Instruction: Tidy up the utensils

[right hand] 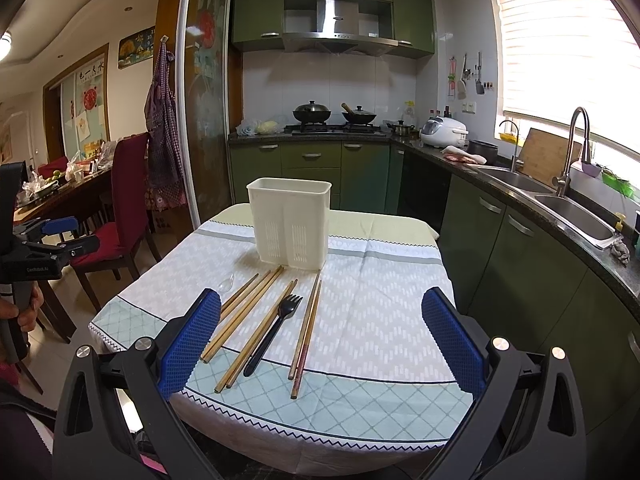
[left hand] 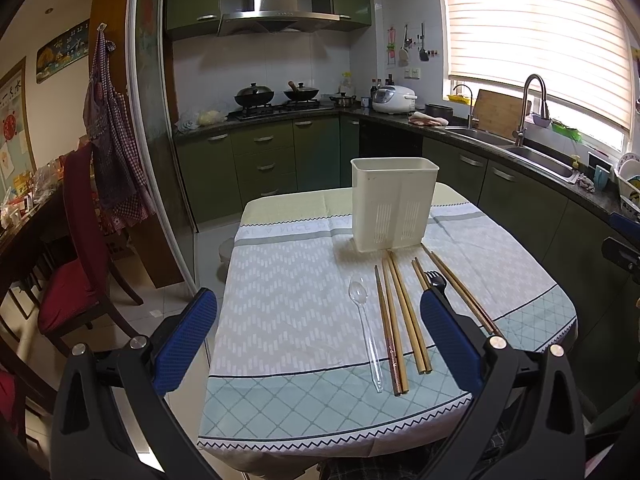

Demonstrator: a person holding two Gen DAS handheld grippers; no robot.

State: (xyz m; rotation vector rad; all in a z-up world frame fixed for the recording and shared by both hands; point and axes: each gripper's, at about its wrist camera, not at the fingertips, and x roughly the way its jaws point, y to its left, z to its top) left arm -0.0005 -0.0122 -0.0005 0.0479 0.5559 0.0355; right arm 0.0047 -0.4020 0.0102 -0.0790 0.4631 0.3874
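Note:
A cream plastic utensil holder [left hand: 394,204] stands upright at the far side of the clothed table [left hand: 288,288]; it also shows in the right wrist view [right hand: 290,224]. In front of it lie several wooden chopsticks [left hand: 394,320] [right hand: 248,308], a clear plastic spoon [left hand: 366,328] and a black plastic fork [right hand: 272,328], partly hidden behind my left finger in the left wrist view [left hand: 434,280]. My left gripper [left hand: 318,340] is open and empty above the table's near edge. My right gripper [right hand: 320,340] is open and empty above the utensils.
Green kitchen cabinets and a counter with a sink [left hand: 536,156] run along the right. A stove with pans [right hand: 334,116] is at the back. A red chair [left hand: 84,248] and a cluttered dining table [right hand: 60,192] stand to the left.

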